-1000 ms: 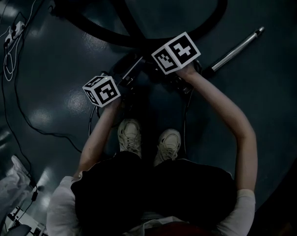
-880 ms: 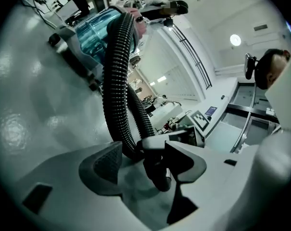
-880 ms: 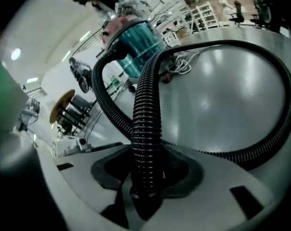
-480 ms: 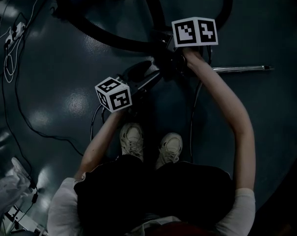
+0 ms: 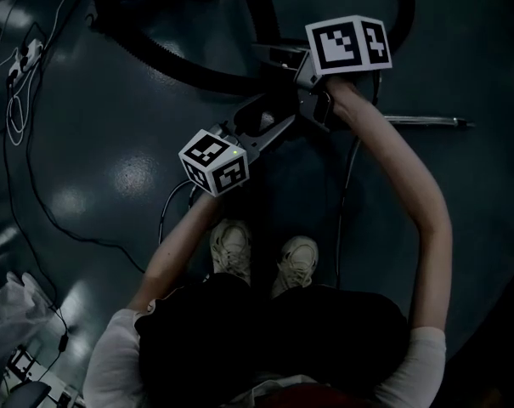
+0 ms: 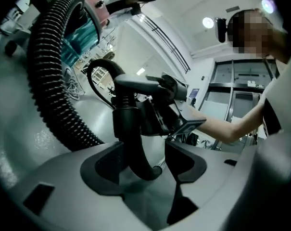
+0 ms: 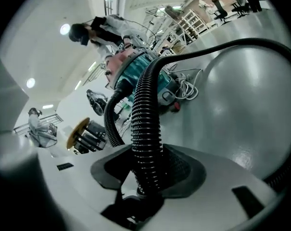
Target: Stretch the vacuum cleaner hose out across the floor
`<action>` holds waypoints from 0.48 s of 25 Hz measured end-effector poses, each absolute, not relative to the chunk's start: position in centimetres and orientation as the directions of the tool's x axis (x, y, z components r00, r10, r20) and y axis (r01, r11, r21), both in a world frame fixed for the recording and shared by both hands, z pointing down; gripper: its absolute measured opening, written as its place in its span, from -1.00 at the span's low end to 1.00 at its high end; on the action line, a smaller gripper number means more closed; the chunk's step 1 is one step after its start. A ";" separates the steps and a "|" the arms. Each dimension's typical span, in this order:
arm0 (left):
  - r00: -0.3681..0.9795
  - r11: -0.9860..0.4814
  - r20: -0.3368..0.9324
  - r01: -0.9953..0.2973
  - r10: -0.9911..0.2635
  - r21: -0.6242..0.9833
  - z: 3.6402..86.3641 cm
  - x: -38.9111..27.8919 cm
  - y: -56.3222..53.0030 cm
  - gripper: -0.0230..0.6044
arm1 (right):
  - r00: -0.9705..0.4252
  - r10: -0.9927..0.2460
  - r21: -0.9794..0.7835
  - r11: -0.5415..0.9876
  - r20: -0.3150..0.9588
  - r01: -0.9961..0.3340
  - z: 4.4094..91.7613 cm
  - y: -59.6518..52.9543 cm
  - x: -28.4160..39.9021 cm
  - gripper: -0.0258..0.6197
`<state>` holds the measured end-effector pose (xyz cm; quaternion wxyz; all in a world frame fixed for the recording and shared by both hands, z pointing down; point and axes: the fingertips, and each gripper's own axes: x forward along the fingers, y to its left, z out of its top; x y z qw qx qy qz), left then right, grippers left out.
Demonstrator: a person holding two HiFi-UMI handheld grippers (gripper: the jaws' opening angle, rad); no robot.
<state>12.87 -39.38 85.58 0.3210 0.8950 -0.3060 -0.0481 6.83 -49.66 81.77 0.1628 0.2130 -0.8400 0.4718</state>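
Observation:
The black ribbed vacuum hose [image 5: 189,70] lies in a wide loop on the dark floor ahead of me. In the right gripper view the hose [image 7: 145,109] runs up from between the jaws toward the teal and pink vacuum body [image 7: 135,69]. My right gripper [image 7: 147,170] is shut on it, both pads pressing its ribs. My left gripper [image 6: 143,160] has the smooth black curved handle tube [image 6: 131,129] between its jaws, against the left pad with a gap at the right pad. In the head view the left gripper [image 5: 261,130] sits just below the right gripper [image 5: 303,79].
A metal wand [image 5: 426,121] lies flat on the floor to the right. Thin cables [image 5: 19,83] trail along the left side. My shoes [image 5: 231,249] stand right below the grippers. Carts and other equipment [image 7: 87,136] stand beyond the vacuum.
Both grippers have moved away from my body, the right one up and to the right with the hose. The metal wand has swung from slanted to level.

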 end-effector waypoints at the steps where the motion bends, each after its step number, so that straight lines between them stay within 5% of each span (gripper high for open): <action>1: 0.807 -0.604 0.103 -0.514 -0.582 0.610 85.4 12.7 -39.4 -0.08 | -0.870 -0.197 -0.735 0.471 0.452 -0.489 81.2 -49.5 6.7 -0.37; 12: 0.858 -0.634 0.149 -0.469 -0.491 0.615 85.5 14.6 -39.4 -0.18 | -0.915 -0.059 -0.733 0.578 0.399 -0.357 79.8 -44.1 5.0 -0.37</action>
